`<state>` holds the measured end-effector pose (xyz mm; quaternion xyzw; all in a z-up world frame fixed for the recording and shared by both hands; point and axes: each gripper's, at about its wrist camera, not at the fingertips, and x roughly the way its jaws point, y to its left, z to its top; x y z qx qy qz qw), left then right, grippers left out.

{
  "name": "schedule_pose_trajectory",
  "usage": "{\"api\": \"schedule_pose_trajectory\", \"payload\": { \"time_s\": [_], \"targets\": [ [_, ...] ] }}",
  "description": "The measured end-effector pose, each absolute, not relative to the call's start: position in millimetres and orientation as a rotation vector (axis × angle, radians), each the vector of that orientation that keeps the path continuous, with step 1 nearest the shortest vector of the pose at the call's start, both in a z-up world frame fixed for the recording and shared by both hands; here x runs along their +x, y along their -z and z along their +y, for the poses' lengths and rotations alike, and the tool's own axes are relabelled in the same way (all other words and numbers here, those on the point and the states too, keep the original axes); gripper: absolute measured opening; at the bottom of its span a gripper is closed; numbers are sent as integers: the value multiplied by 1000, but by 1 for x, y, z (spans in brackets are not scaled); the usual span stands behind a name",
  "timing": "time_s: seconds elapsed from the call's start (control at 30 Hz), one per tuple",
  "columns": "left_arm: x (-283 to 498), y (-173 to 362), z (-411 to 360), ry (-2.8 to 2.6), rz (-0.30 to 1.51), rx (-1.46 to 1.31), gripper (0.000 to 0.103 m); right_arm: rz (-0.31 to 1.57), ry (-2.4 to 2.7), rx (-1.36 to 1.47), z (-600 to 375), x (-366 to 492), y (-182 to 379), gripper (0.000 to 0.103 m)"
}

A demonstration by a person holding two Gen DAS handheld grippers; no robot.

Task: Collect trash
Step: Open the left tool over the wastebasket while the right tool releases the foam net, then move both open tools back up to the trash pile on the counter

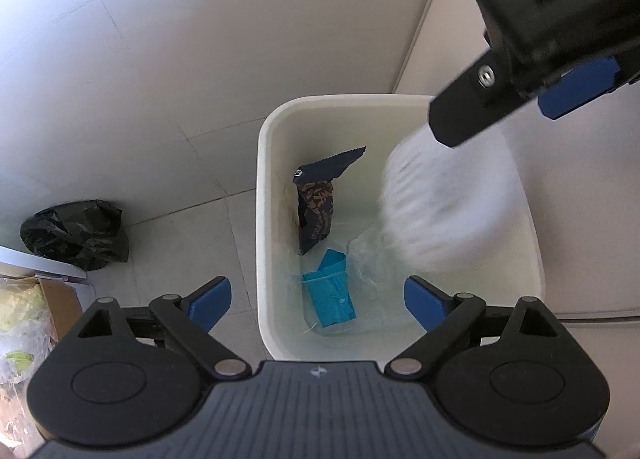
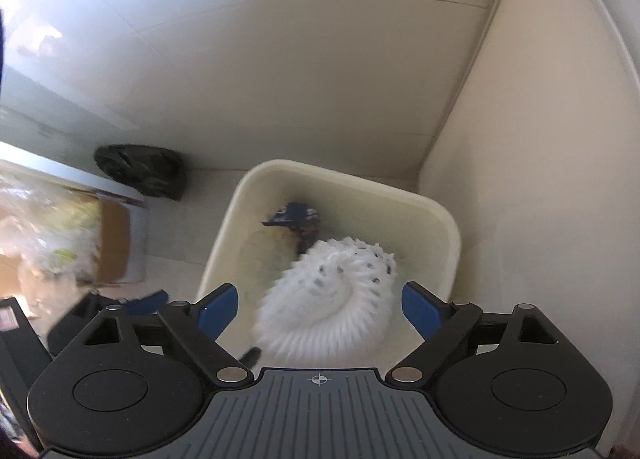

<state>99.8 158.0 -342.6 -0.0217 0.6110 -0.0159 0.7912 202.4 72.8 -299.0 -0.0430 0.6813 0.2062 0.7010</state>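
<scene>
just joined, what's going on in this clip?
Trash collection, mid-drop. The right tongs are open above the white bin, and a white foam net sleeve sits blurred between their fingers, apparently just released and falling in. The left tongs are open and empty over the bin's near edge. Inside already: a dark snack wrapper and a blue wrapper. A black bag lies on the floor.

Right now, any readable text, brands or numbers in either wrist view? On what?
None readable.
Dark snack wrapper in the white bin: patterned print, no legible words.
Blue packet: no legible text.
Left tongs body: a small crosshair mark, not text.
White foam net: blurred, no label.
</scene>
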Motion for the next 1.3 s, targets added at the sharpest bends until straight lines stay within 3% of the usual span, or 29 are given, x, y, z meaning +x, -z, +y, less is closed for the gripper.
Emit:
{"api": "schedule_pose_trajectory", "payload": {
  "time_s": [0.63, 1.3],
  "targets": [
    [98, 335, 161, 35, 1304, -52, 93, 1500, -480, -115, 85, 199, 281, 92],
    [83, 255, 174, 9, 1244, -15, 95, 1177, -624, -97, 54, 150, 159, 93]
  ]
}}
